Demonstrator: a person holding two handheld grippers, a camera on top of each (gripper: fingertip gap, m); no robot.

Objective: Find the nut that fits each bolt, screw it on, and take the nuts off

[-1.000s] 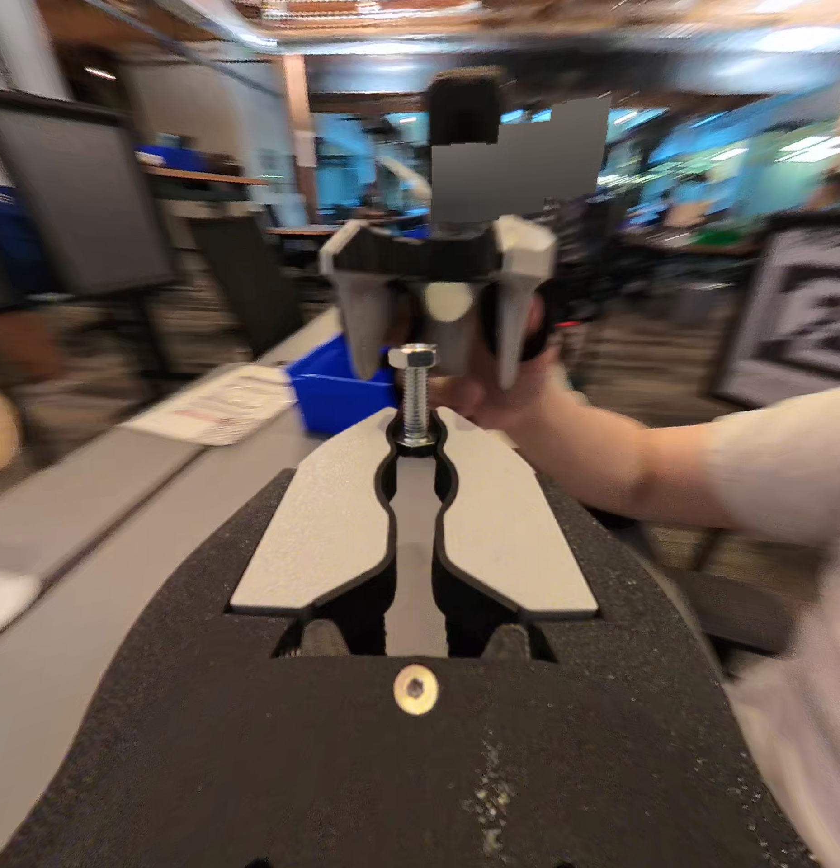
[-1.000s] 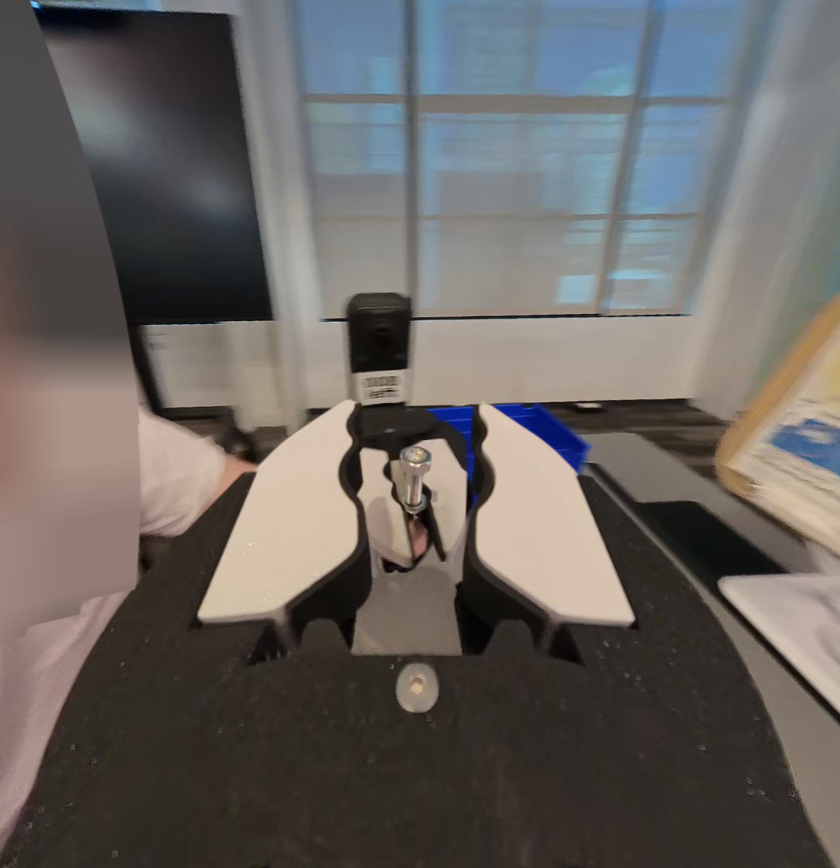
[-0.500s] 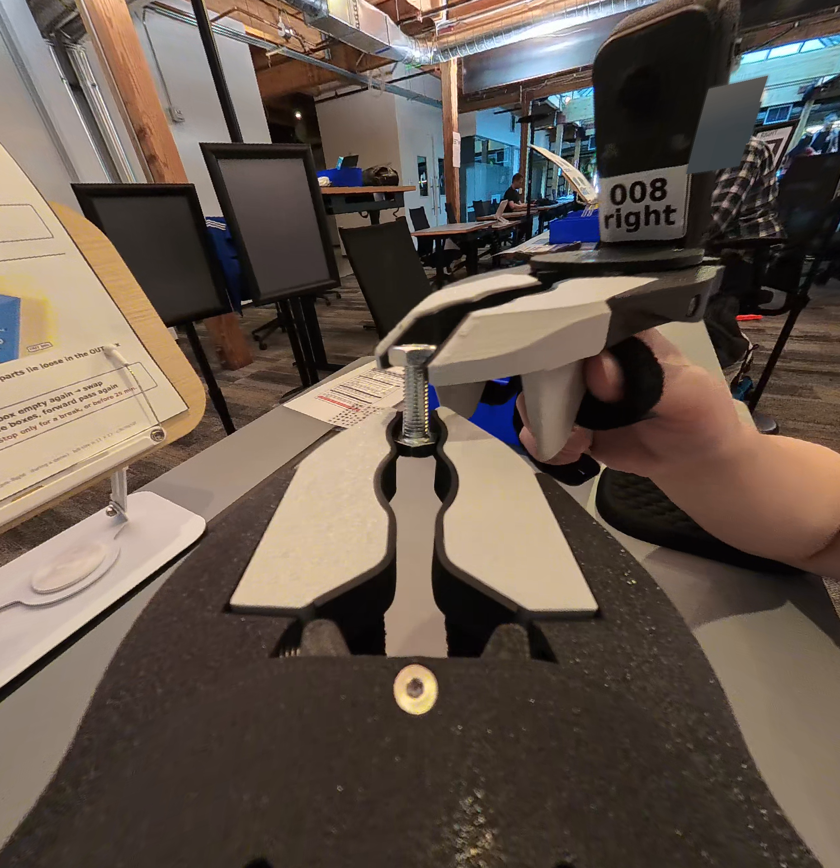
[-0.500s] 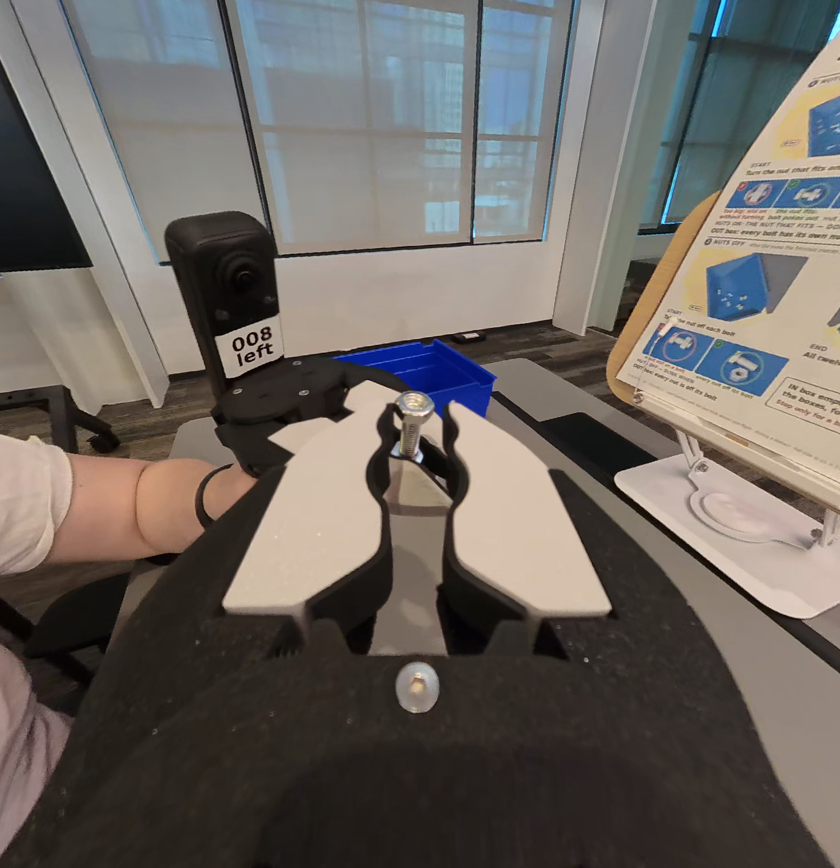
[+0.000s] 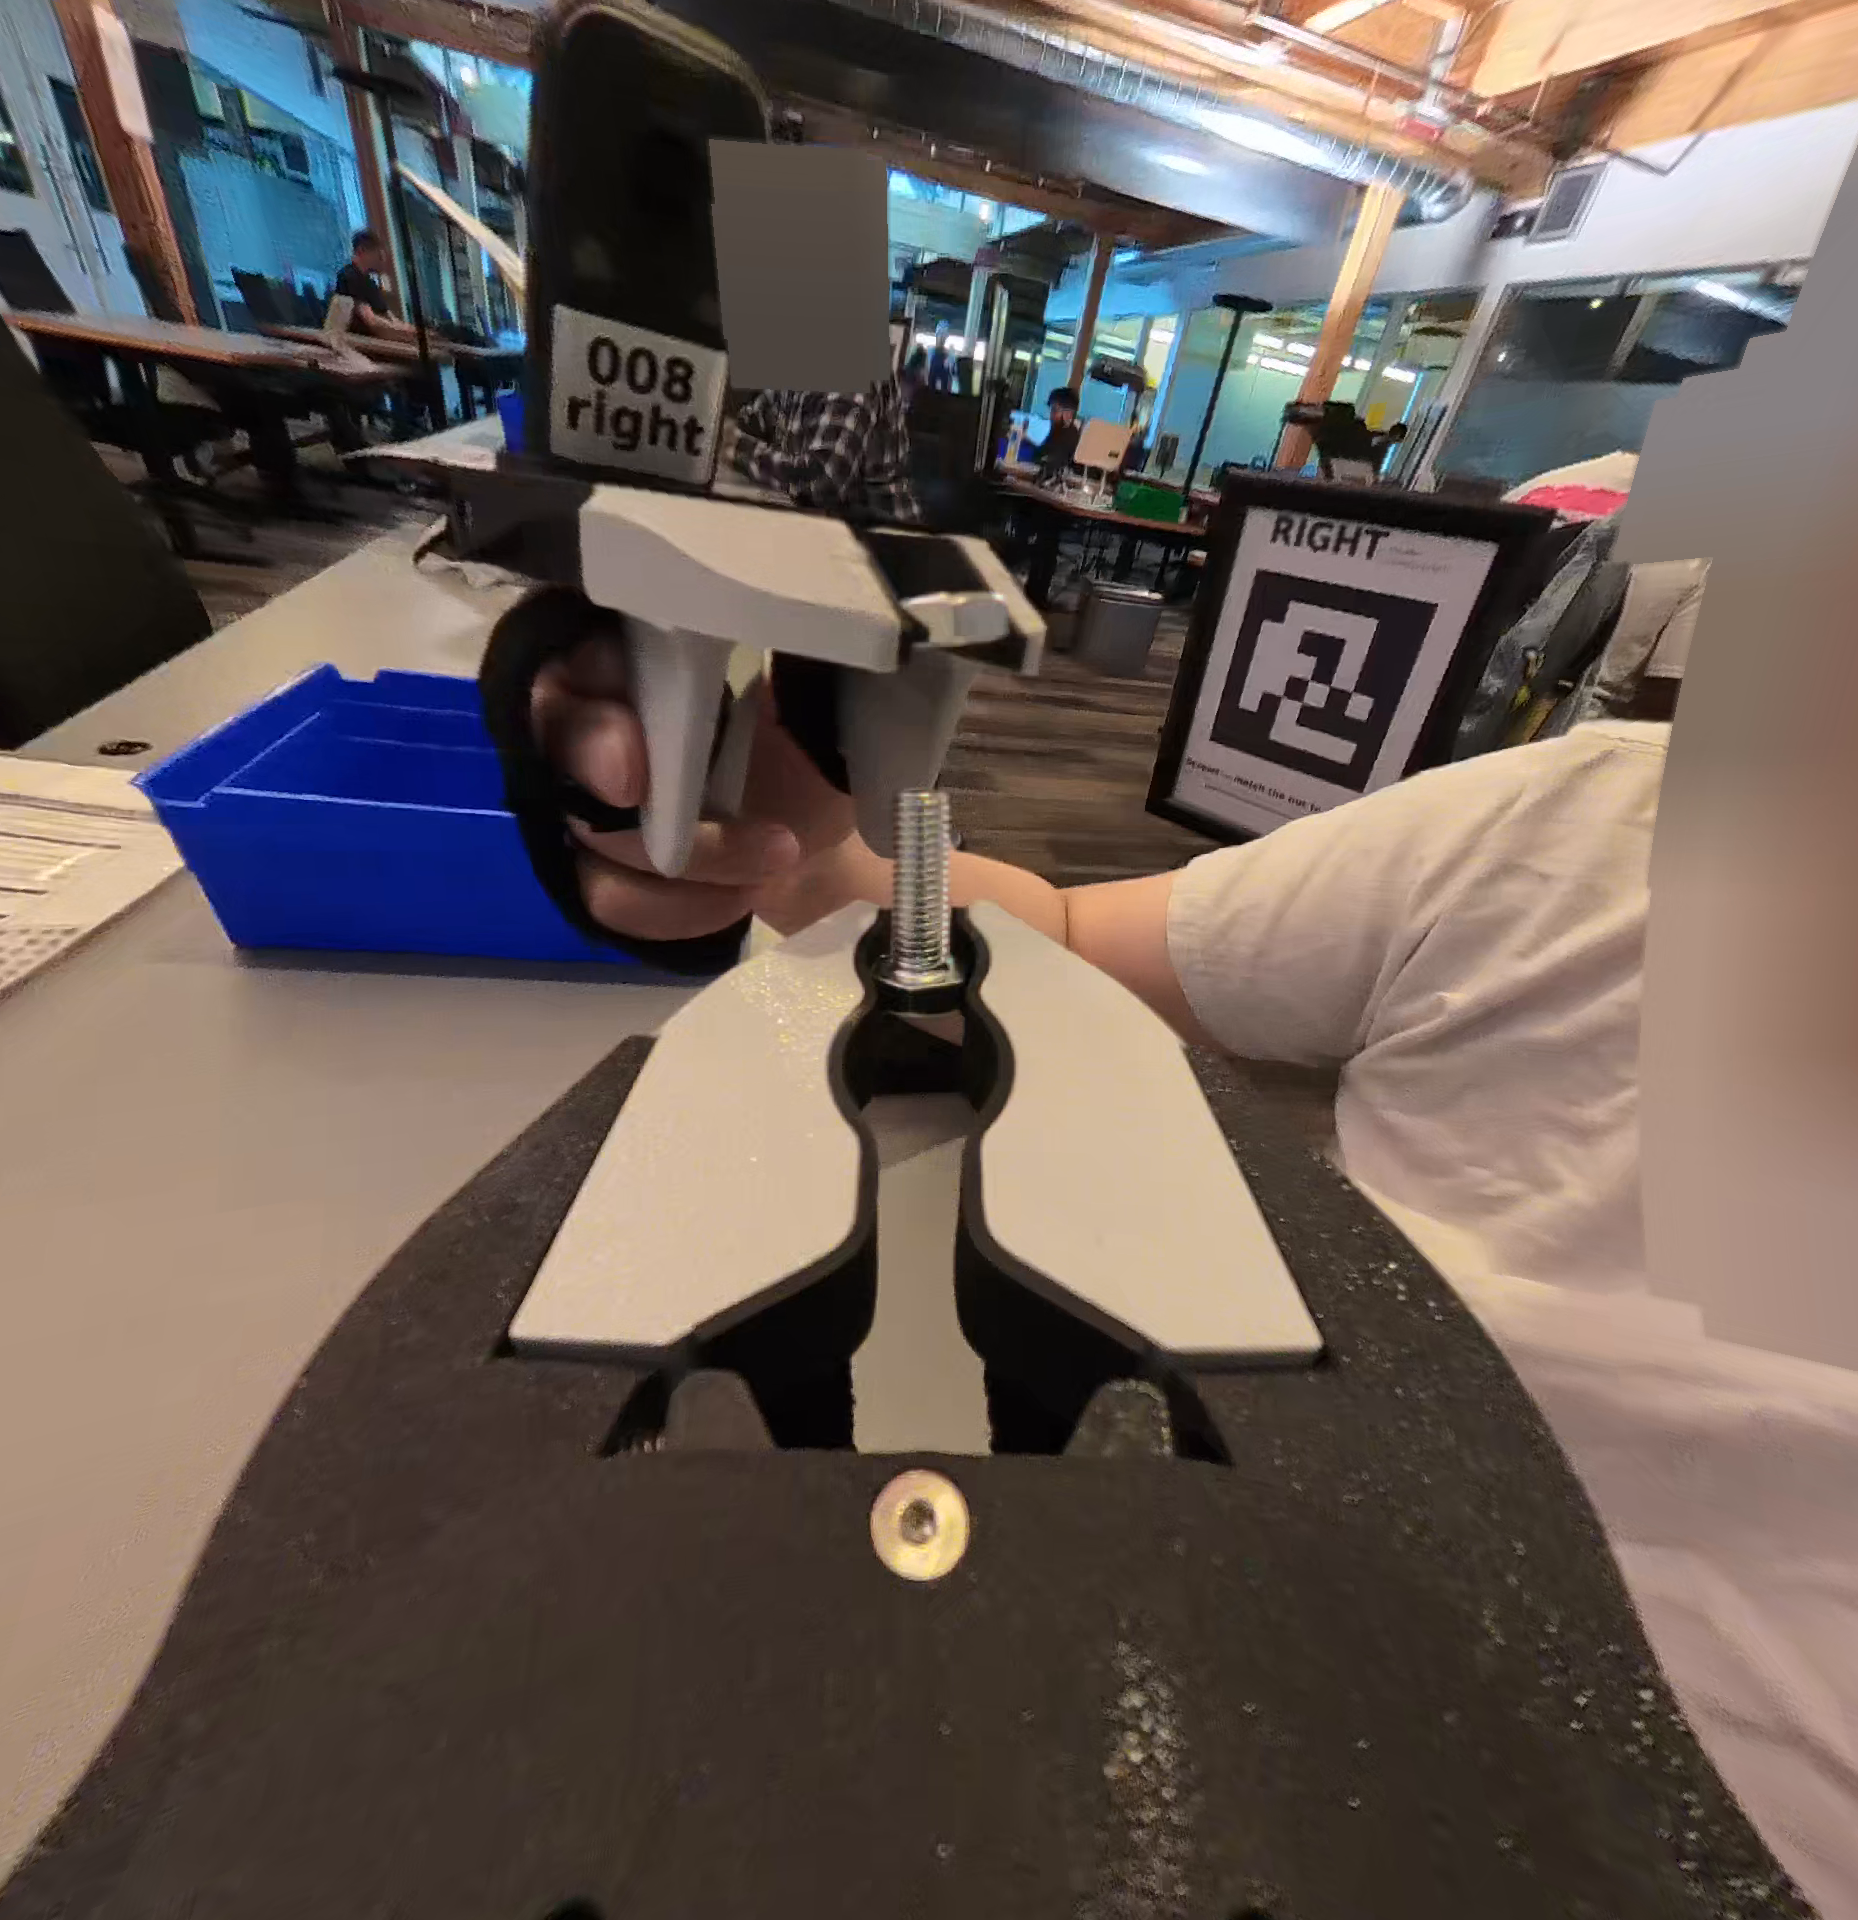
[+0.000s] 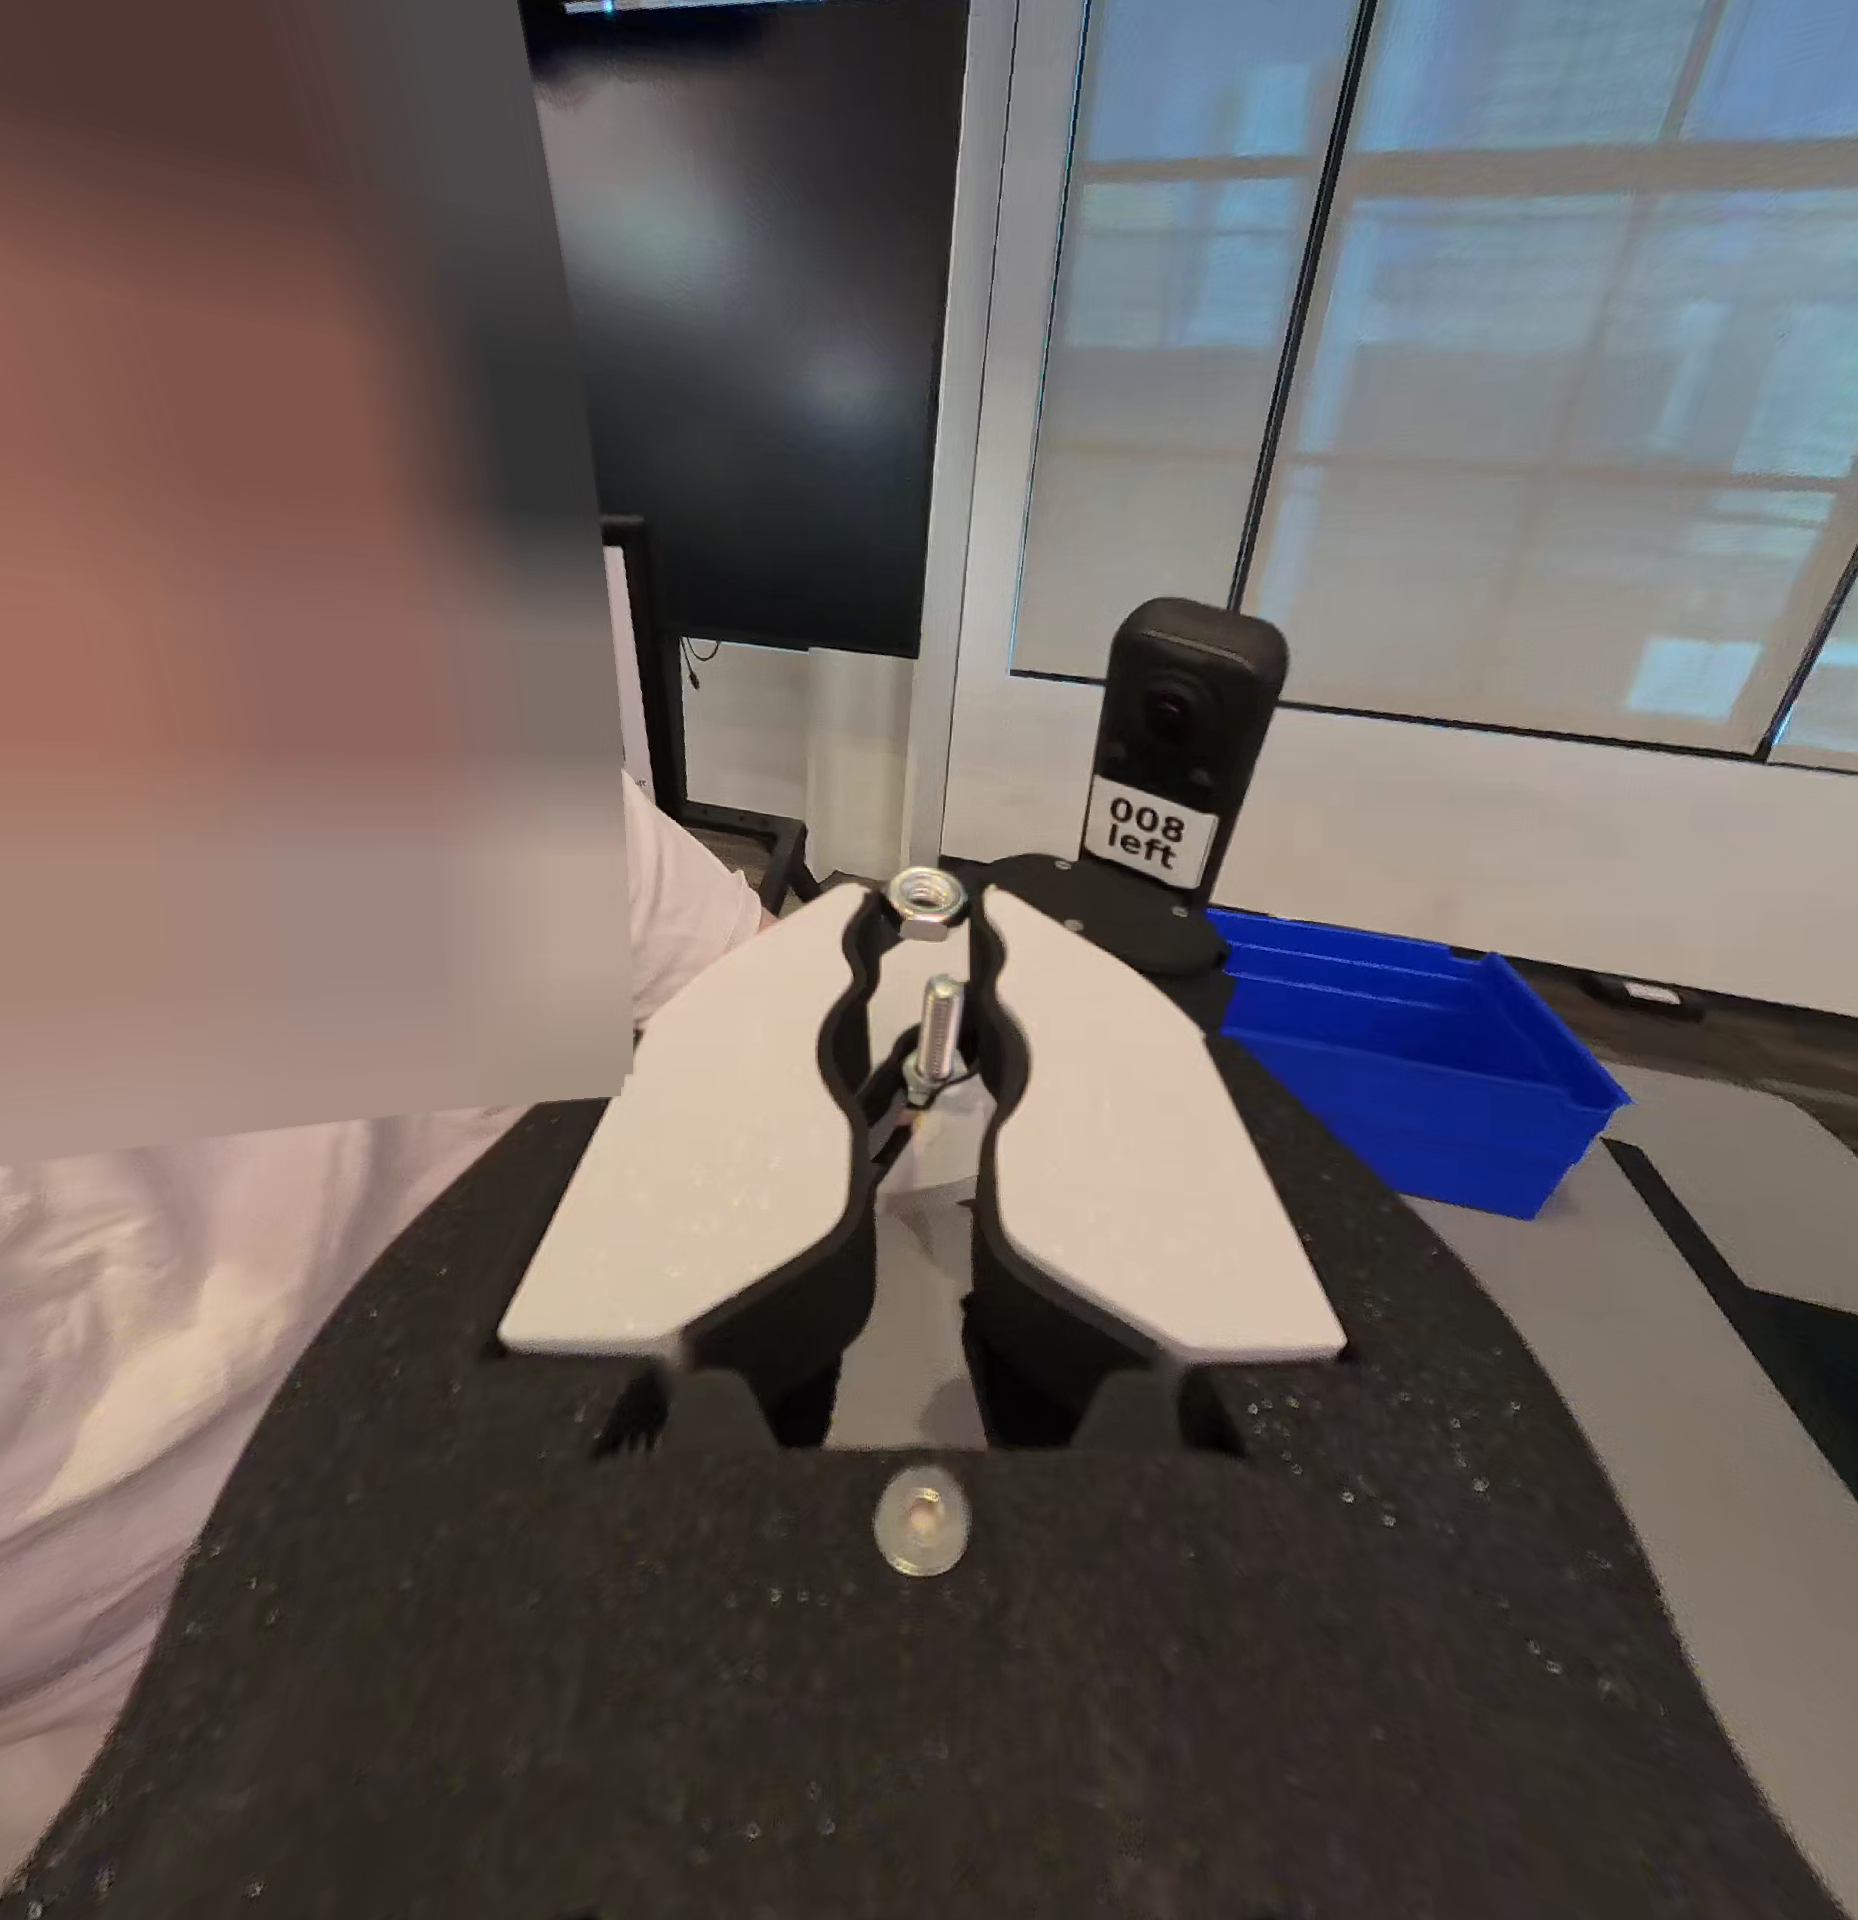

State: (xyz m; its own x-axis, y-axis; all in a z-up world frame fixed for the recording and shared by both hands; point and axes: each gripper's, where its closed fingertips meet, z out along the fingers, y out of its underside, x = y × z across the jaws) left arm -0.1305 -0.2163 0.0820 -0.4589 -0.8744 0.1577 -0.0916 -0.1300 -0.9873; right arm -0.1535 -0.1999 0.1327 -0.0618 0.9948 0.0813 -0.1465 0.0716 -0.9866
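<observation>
Left wrist view: my left gripper [image 5: 917, 971] is nearly shut, and its two tips pinch the bolt [image 5: 920, 883] by the flat head at the bottom. The screw part stands straight up from the tips. The top of the bolt is bare now.

That is the big change. Half a second ago the nut sat on the top end of the bolt, and my right fingers were closed around it there. Now the nut [image 6: 927, 906] is off. In the right wrist view I see it held at the very tips of my right gripper [image 6: 925, 923], with its hole facing up. Those fingers are closed almost all the way, with just the nut between them.

The bolt shows in the gap between my right fingers, nearer to me than the nut, and the two are apart — not touching. In the left wrist view my right gripper has moved up and a little to the side of the bolt's top.

So I think this nut is done coming off. The blue bin [image 6: 1424, 1081] sits past my right fingertips, off to the right. I guess the nut goes somewhere like that next, but I can't tell which place is meant for it.
</observation>
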